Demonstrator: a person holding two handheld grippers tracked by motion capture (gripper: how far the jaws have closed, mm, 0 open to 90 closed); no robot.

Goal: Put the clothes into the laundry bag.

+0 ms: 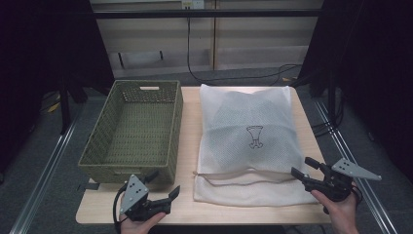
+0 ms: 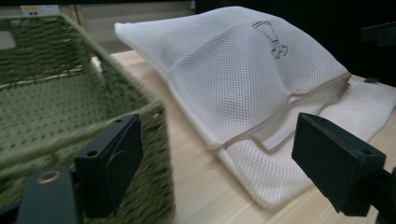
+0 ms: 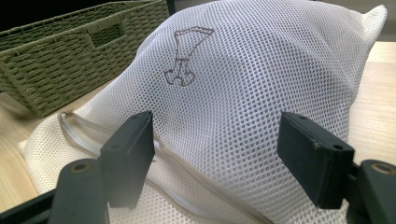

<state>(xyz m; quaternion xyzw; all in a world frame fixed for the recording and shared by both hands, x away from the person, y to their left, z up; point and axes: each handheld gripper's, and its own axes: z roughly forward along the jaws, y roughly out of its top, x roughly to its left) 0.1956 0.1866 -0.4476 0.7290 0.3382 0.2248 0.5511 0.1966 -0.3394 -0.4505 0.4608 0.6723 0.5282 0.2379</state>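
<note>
Dark curtains and a pale wall close off the far side of a wooden counter (image 1: pixel 185 207), which carries two things side by side. A woven green basket (image 1: pixel 131 131) sits on the left half, and a white mesh laundry bag (image 1: pixel 246 141) lies flat on the right half, bulging with something soft inside. The bag's long axis runs away from the person, and its zipper (image 1: pixel 243 174) crosses the near end from side to side, partly open with a flap of mesh below it.

Both grippers hover at the near edge with nothing in them. The left gripper (image 1: pixel 163 187) has its fingers spread wide, just in front of the basket's near corner, with the bag's near left corner ahead and to its right. The right gripper (image 1: pixel 304 168) also has its fingers apart and points leftward at the bag's near right edge, almost touching the mesh. In the right gripper view the bag bulges between the two fingers (image 3: pixel 128 154).

The right hand looks nearer to the bag, so it likely takes hold first, close by the zipper line.
</note>
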